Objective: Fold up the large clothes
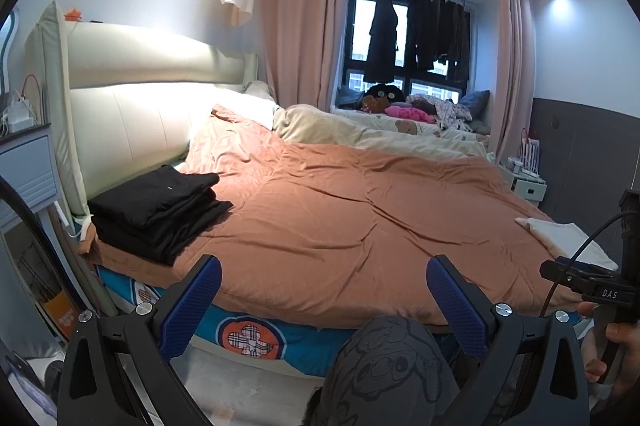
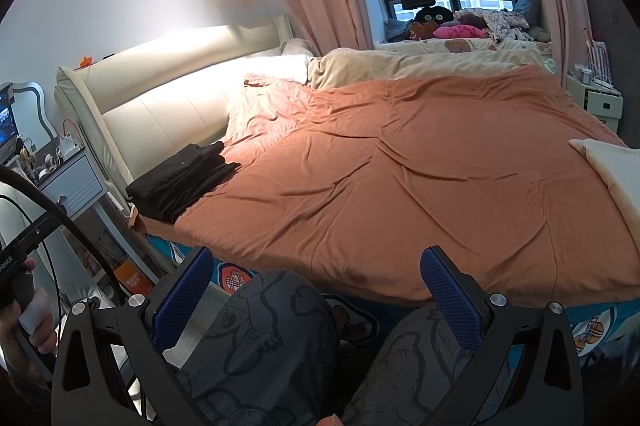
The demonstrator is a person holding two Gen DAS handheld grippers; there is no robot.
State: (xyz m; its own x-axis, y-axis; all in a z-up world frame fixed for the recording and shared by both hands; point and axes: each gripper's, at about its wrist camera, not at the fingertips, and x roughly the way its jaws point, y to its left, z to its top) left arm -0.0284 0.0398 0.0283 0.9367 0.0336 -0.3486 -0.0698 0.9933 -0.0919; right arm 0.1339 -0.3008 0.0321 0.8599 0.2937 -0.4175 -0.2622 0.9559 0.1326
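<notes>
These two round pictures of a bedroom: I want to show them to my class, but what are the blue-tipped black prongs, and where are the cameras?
Each picture comes from a camera on a hand-held tool, looking forward along its two fingers. One shows the left gripper, the other the right gripper. Both are open and hold nothing. A person holds them near their knees, facing a bed with an orange duvet. A stack of folded black clothes lies near the headboard. A cream cloth lies at the bed's right edge.

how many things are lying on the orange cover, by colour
black: 1, stack of folded clothes near the headboard
cream: 1, cloth at the far corner of the cover
total: 2
</notes>
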